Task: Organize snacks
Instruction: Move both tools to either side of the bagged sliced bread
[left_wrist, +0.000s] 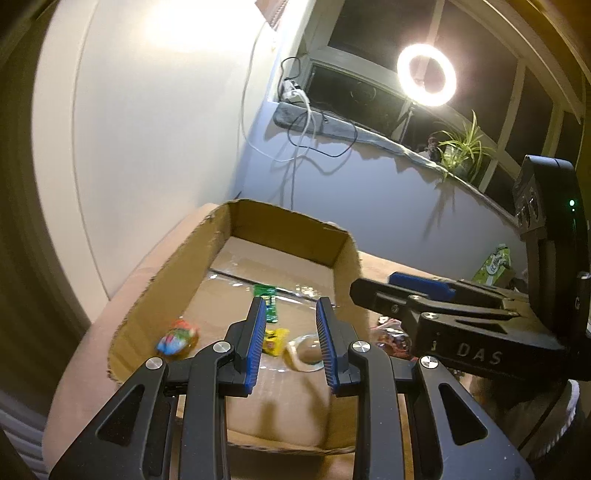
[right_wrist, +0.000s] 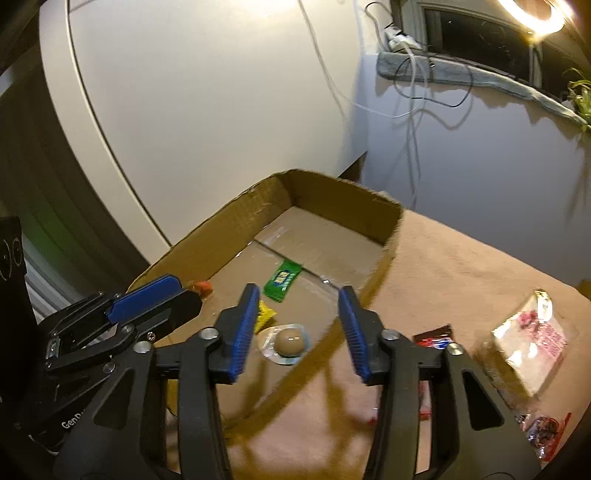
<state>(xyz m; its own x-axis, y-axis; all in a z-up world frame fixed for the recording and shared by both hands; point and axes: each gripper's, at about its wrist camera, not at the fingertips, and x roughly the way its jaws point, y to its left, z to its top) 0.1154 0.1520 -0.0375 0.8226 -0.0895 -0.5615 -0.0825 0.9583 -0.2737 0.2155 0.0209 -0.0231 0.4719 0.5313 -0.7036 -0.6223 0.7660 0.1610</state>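
A lit ring light (left_wrist: 426, 75) glows upper right, a potted plant (left_wrist: 461, 147) on the windowsill (left_wrist: 369, 133) below it, cables (left_wrist: 303, 129) dangling left.

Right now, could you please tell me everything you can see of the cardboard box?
The cardboard box is a shallow, open-topped tray of brown corrugated card with low walls and rough, torn top edges. Clear shiny tape runs across its floor along a seam. It sits flat on a tan surface, close to a white wall. Inside lie a green packet, a yellow wrapper, a round brown sweet in clear wrap, and a red and blue wrapped snack. Neither claw touches it.
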